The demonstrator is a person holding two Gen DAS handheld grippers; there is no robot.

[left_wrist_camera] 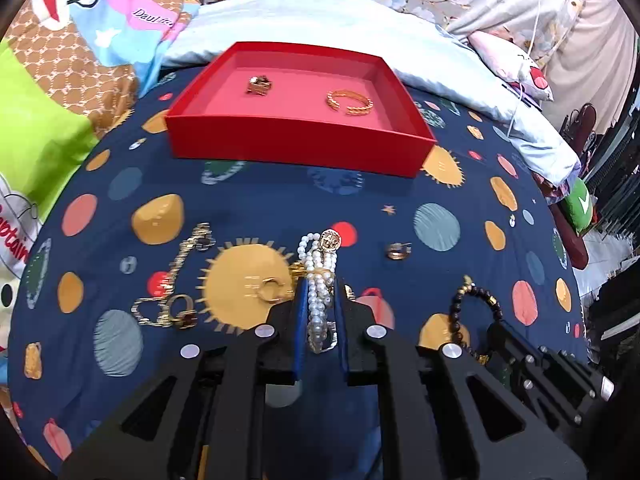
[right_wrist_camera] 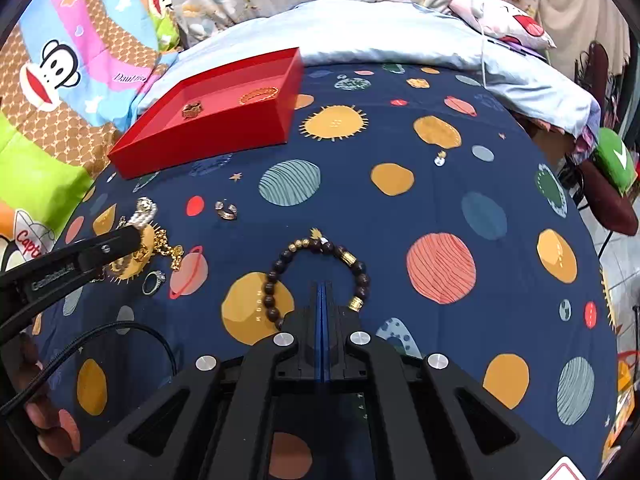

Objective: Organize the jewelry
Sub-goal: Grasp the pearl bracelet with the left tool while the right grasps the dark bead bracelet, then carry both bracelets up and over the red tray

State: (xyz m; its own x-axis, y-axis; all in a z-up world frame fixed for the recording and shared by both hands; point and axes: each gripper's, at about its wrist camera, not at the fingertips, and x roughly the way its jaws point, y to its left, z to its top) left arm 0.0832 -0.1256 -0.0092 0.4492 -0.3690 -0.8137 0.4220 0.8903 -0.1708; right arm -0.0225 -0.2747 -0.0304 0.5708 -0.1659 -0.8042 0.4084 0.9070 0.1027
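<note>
Closest to my left lens, the left gripper (left_wrist_camera: 322, 292) has its blue-lined tongs drawn narrow around a pearl bracelet (left_wrist_camera: 320, 280), whose strands run up between the pads to a round gold charm at 12 o'clock of the tips. At 9 o'clock from it a gold hoop (left_wrist_camera: 271, 290) lies on a printed sun, and farther toward 9 a gold chain (left_wrist_camera: 176, 280) trails beside a red-stoned ring (left_wrist_camera: 185, 312). A small ring (left_wrist_camera: 397, 251) sits at 2 o'clock of the tips.

On my right lens, the right gripper (right_wrist_camera: 322, 286) shows its tongs pressed together with nothing between them; its tips sit inside the loop of a dark bead bracelet (right_wrist_camera: 316, 268), though I cannot tell if they touch the beads. A silver ring (right_wrist_camera: 152, 282) lies at 9 o'clock from there.

Toward 12 o'clock in the left view, well apart from the loose pieces, the red tray (left_wrist_camera: 296, 148) rests on the navy planet-print bedspread (left_wrist_camera: 280, 200). Inside it lie a gold bangle (left_wrist_camera: 349, 101) and a small gold ornament (left_wrist_camera: 259, 85).
</note>
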